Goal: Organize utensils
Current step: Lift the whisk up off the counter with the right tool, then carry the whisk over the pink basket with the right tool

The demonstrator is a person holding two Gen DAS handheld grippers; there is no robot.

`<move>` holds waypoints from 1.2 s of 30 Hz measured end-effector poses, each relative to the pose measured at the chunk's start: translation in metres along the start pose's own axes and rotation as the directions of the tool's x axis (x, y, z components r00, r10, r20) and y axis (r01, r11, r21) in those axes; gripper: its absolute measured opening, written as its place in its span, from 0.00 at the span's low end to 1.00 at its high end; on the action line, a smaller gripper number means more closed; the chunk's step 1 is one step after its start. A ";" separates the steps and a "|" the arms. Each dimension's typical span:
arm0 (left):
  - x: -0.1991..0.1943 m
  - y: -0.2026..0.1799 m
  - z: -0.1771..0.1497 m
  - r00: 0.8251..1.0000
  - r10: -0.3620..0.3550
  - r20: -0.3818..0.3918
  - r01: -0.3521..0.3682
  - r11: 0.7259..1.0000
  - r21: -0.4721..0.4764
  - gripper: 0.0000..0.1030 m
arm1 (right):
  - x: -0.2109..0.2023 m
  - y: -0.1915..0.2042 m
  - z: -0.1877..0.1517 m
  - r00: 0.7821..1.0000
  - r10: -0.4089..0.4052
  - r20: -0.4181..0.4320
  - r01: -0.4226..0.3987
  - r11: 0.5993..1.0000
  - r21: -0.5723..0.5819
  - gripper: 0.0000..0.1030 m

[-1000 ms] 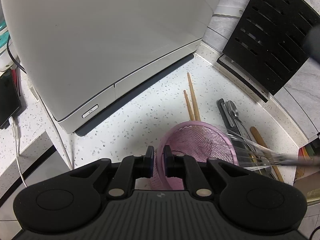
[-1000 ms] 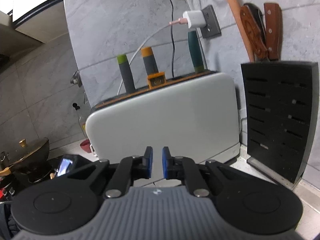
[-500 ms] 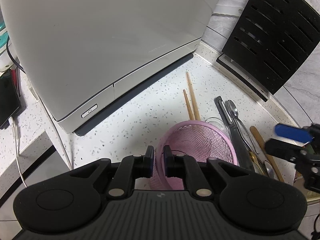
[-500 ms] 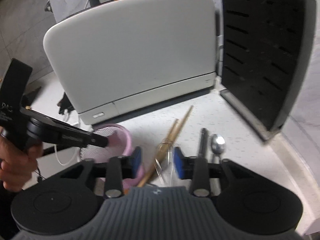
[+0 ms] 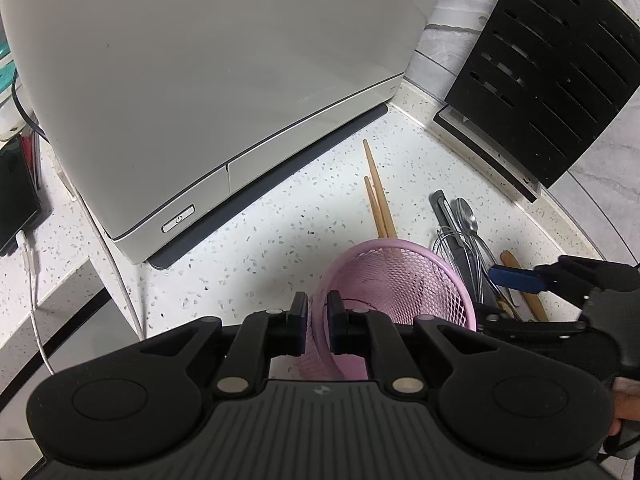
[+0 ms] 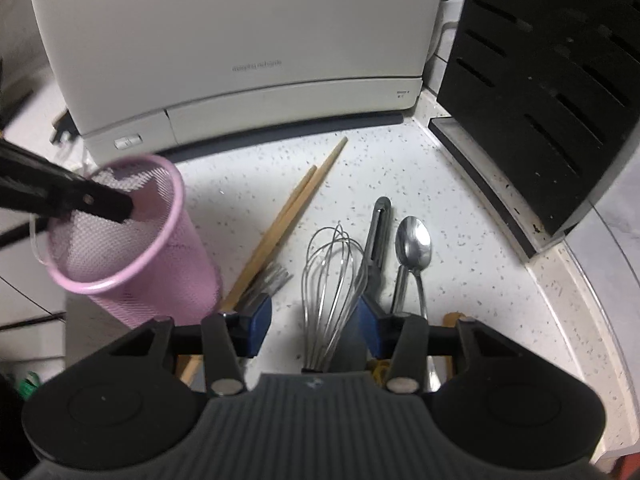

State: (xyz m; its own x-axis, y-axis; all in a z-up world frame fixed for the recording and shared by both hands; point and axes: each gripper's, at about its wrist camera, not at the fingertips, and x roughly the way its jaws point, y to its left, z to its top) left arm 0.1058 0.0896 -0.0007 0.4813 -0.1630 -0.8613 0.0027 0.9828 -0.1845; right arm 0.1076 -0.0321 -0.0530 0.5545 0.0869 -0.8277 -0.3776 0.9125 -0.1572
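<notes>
Speckled white desk (image 6: pixel 460 216), grey appliance (image 6: pixel 240 40) behind | left tongs (image 5: pixel 317 322) pinched the rim of pink mesh cup (image 6: pixel 132 248), unmoved | right tongs (image 6: pixel 316 320) had just come down and spread open, whisk (image 6: pixel 332 276) between pads, not pressed | chopsticks (image 6: pixel 296 208), peeler (image 6: pixel 378 236), spoon (image 6: pixel 414 248) lay on desk | judged: whisk pickup next.

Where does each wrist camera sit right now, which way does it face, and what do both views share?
Left wrist: behind the left gripper, angled down; jaws clamp the pink mesh cup's rim; right gripper enters at right.
Right wrist: behind the open right gripper, angled down over the steel wire whisk; left gripper's fingers show at left.
Shared: cup, whisk, wooden chopsticks, steel spoon, white appliance, black slotted knife block.
</notes>
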 end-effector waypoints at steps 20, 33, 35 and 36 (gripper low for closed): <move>-0.001 -0.001 0.000 1.000 -0.005 -0.001 0.005 1.000 0.002 0.10 | -0.034 -0.009 -0.010 0.989 0.048 0.141 -0.052 0.998 0.025 0.18; -0.001 -0.002 -0.001 1.000 -0.003 -0.004 0.003 1.000 0.001 0.10 | -0.103 -0.010 -0.004 0.915 0.066 0.398 -0.099 0.993 0.063 0.11; -0.001 -0.002 -0.001 1.000 -0.004 -0.004 0.004 1.000 0.000 0.10 | -0.104 -0.009 -0.003 0.910 0.069 0.410 -0.103 0.993 0.059 0.11; 0.000 -0.001 -0.001 1.000 -0.005 -0.004 0.005 1.000 -0.001 0.10 | -0.105 -0.008 -0.003 0.908 0.073 0.412 -0.106 0.993 0.056 0.11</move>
State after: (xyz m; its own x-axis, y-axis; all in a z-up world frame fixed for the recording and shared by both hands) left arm 0.1048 0.0884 -0.0006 0.4776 -0.1678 -0.8624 0.0043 0.9820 -0.1887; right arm 0.0504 -0.0500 0.0342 0.7816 0.3105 -0.5410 -0.3917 0.9193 -0.0383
